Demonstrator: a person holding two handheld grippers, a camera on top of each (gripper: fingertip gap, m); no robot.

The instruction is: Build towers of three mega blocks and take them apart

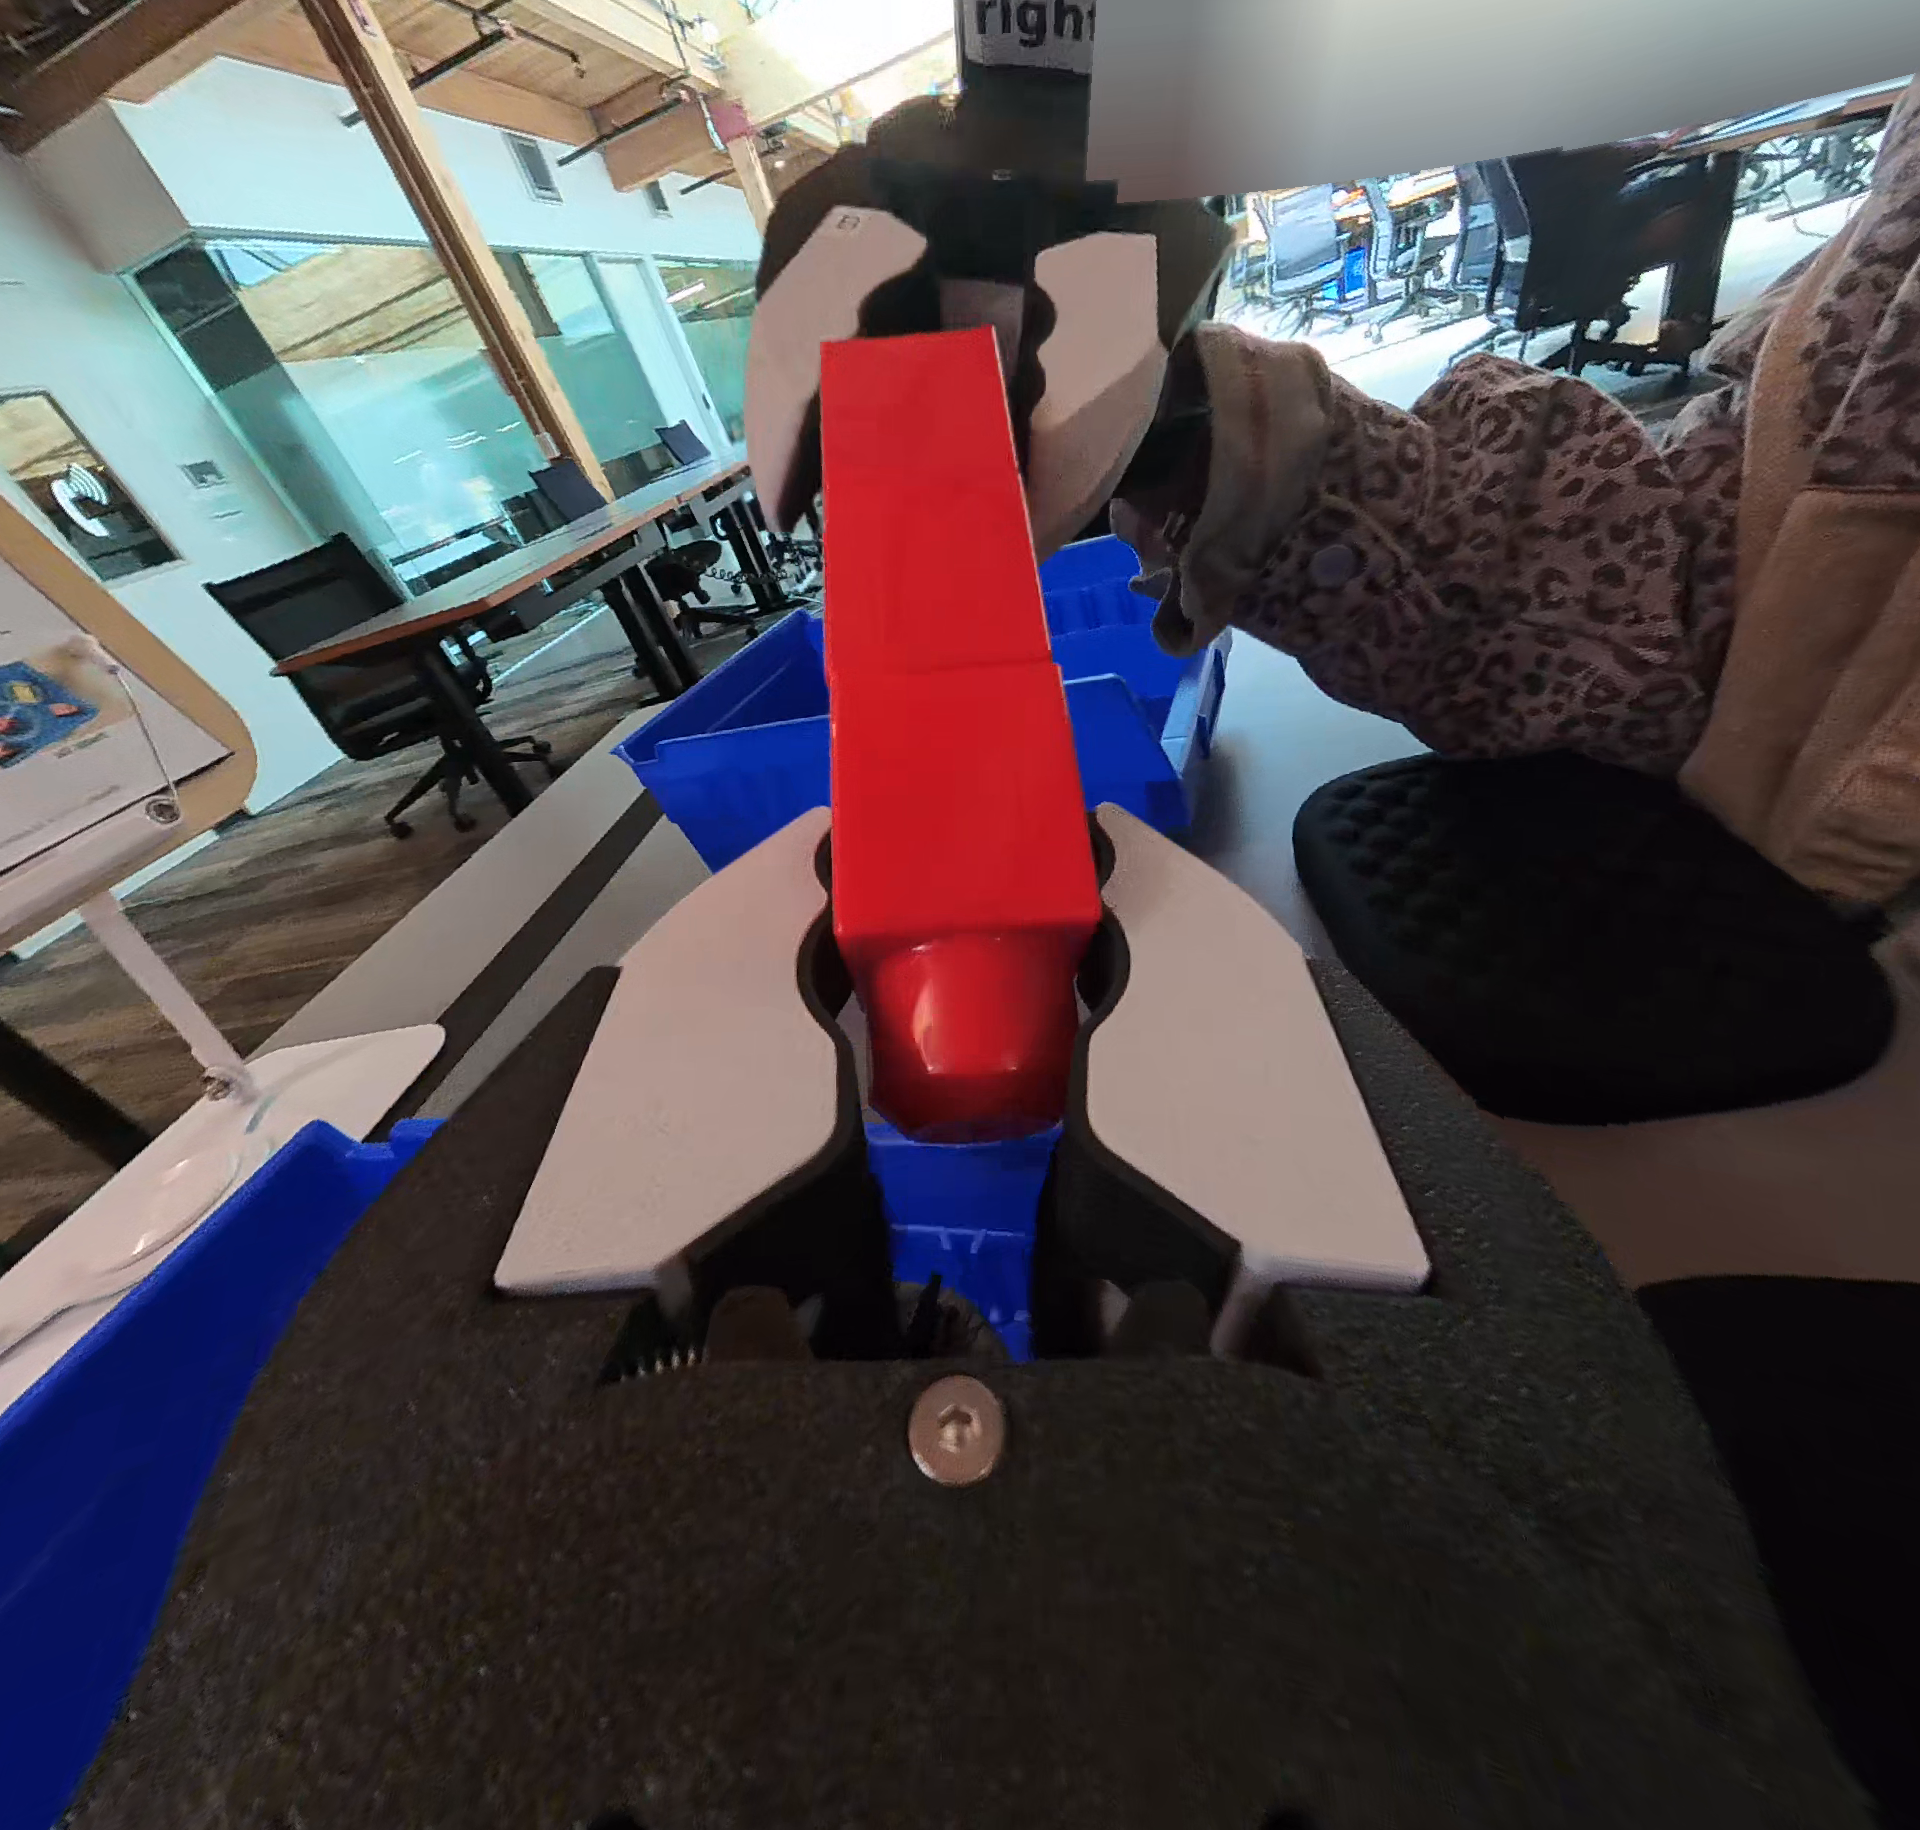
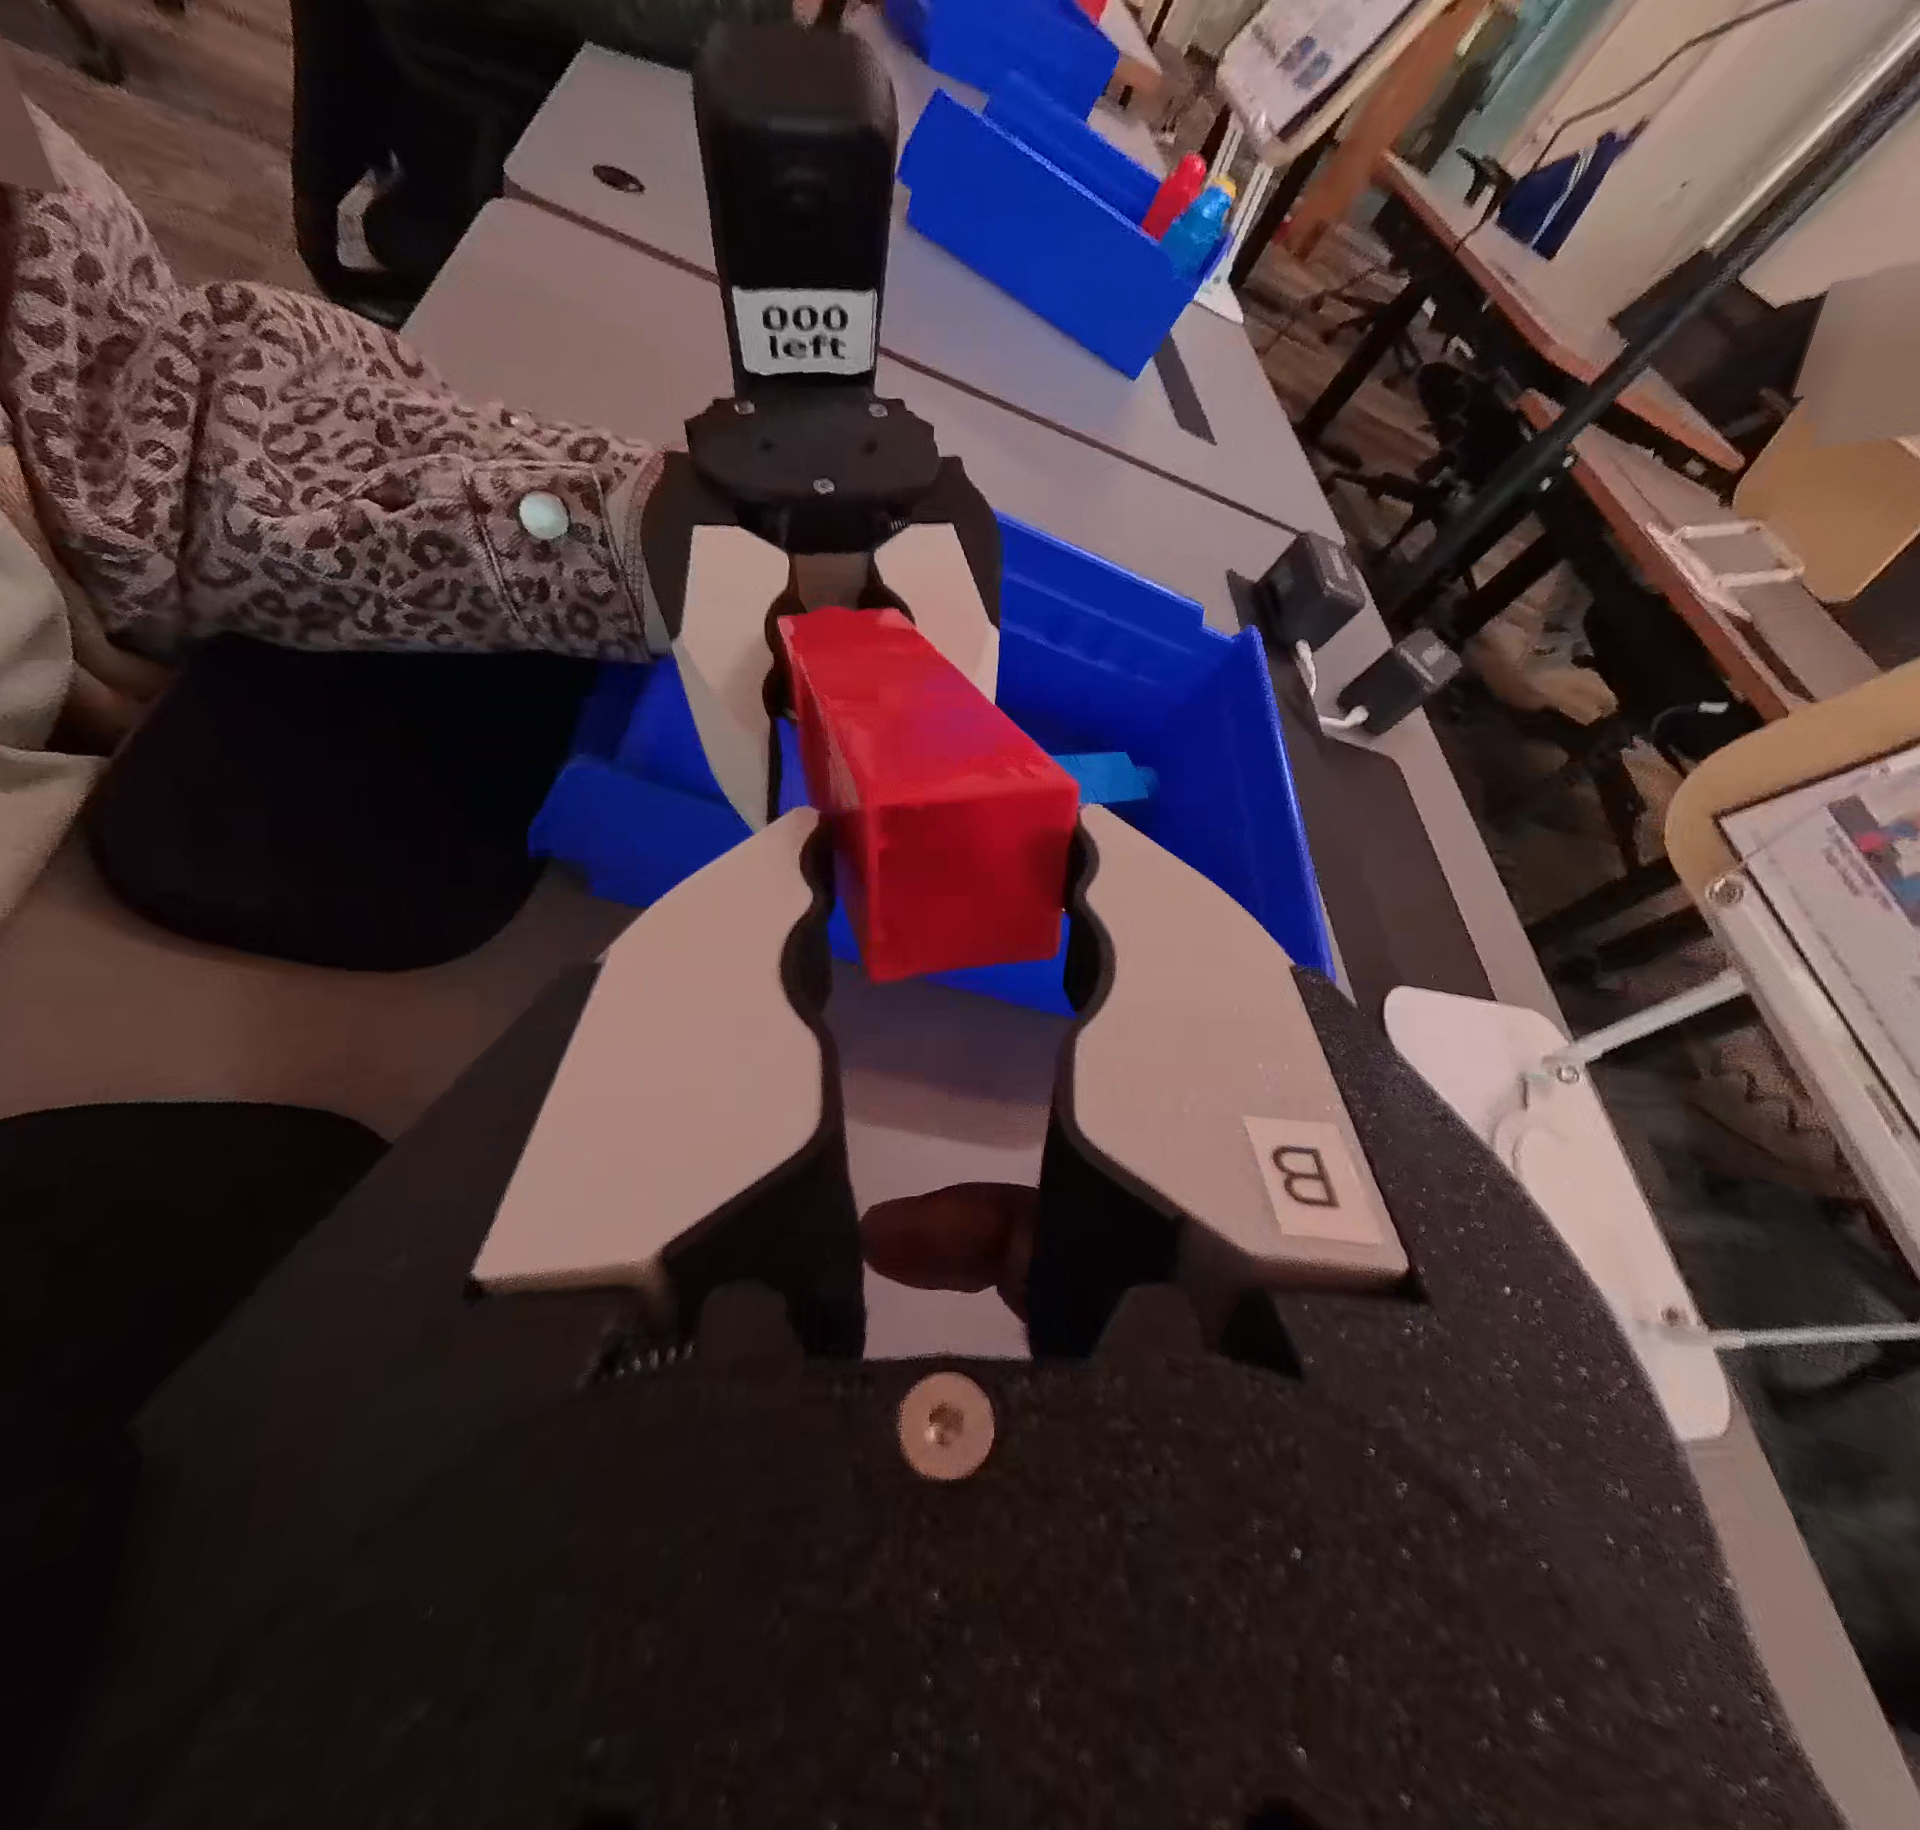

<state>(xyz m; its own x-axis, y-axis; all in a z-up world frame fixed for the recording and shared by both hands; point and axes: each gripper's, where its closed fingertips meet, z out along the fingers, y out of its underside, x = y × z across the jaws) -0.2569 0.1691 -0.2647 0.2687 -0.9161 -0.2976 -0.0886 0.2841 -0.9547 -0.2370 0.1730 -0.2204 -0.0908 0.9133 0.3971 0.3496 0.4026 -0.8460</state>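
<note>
Red tower (image 1: pixel 951 637) is off the bench, held lengthwise in the air between your two grippers, over the blue bin (image 2: pixel 1164 731).

Left gripper (image 1: pixel 961 876): closed on the stud end of the tower. Both fingers (image 1: pixel 717 1011) press the side walls of the nearest block, and the round red stud (image 1: pixel 961 1042) pokes back past the fingertips toward the camera. Seams show three blocks in line.

Right gripper (image 2: pixel 940 876): clamped on the opposite, flat end. Pads sit on the two sides of the end block, and the block's open underside faces that camera. From this view the tower runs straight away to the left gripper (image 2: pixel 831 627), which grips the far end.

So the two grippers point at each other, nose to nose, with the tower as the bridge between them. In the left wrist view the right gripper (image 1: pixel 935 409) comes down from the top of frame, angled toward you, fingers straddling the far end.

Your sleeves (image 1: pixel 1475 554) are leopard print; your left forearm (image 2: pixel 312 502) comes in from the left edge of the right wrist view, roughly level with the bench (image 2: pixel 644 294).

The bin sits near the bench's right edge in the right wrist view, directly under the tower. A second blue bin (image 2: pixel 1039 232) with a few coloured pieces lies farther along the same edge. A black cushion (image 1: pixel 1579 939) lies on the bench just beside the bin.
</note>
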